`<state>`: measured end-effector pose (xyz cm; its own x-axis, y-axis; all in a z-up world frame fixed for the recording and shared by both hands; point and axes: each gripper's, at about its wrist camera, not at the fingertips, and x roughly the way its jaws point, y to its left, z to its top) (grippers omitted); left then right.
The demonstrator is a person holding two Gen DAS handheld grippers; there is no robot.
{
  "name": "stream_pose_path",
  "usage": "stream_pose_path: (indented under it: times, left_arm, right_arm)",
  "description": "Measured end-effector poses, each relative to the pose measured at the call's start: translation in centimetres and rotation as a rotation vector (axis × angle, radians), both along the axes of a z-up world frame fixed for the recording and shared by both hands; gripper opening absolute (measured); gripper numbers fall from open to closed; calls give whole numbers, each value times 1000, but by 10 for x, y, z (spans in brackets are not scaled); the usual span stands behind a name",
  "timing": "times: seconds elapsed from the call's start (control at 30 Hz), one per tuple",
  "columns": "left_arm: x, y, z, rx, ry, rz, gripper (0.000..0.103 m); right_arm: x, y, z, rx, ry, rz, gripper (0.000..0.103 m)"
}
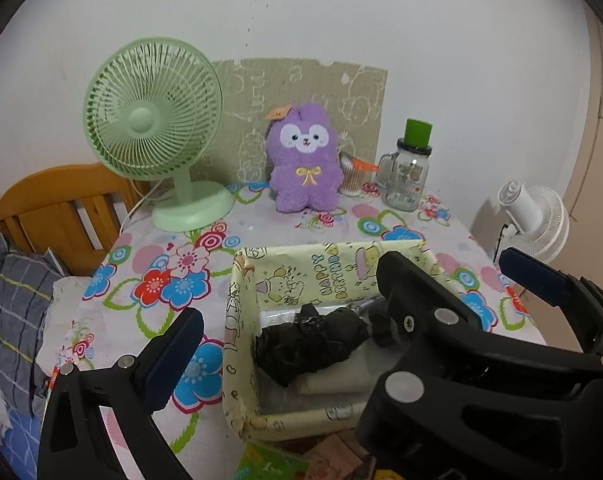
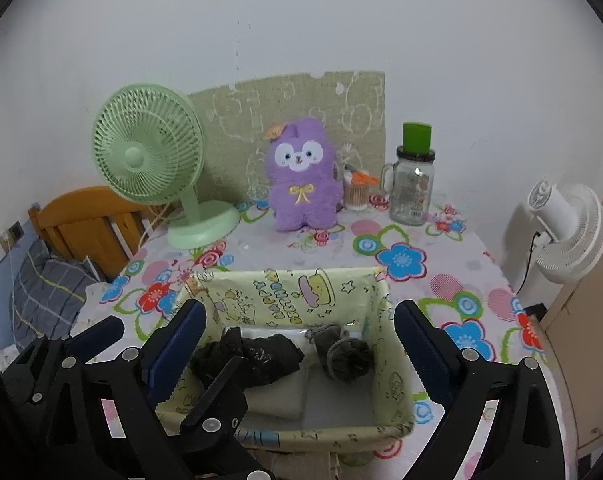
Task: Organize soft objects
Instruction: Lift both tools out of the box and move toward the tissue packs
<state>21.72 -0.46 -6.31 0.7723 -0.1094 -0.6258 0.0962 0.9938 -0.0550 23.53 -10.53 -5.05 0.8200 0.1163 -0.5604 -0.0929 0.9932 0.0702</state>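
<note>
A crumpled black cloth (image 2: 247, 356) lay inside the pale yellow cartoon-print fabric bin (image 2: 297, 292), between the right hand-held gripper (image 2: 301, 350) fingers, untouched. A rolled dark grey sock (image 2: 343, 354) lay beside it, over folded white cloth (image 2: 279, 398).

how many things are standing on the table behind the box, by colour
green: 1, the desk fan
purple: 1, the plush toy
clear glass: 1, the handled jar with a green cap
clear plastic: 1, the small tub of cotton swabs
total: 4
The yellow box itself and the white fan standing off the table are not counted.
</note>
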Motion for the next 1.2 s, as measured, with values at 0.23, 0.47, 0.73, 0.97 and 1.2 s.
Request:
stream_pose_path:
  times: [0.23, 0.47, 0.73, 0.97, 1.2]
  left_arm:
    - [-30, -3, 23, 10, -51, 0, 103]
    - [-61, -5, 38, 6, -91, -2, 103]
    - [-96, -10, 46, 2, -126, -13, 103]
    - [-125, -12, 48, -6, -146, -17, 103]
    - [-151, -12, 46, -12, -168, -16, 103]
  right_arm:
    - [-33, -4, 23, 2, -48, -4, 97]
    - [-66, -6, 41, -7, -87, -7, 98]
    - [-105, -10, 52, -18, -119, -10, 98]
    - [-137, -13, 55, -25, -138, -13, 99]
    - [-162, -17, 53, -24, -153, -19, 99]
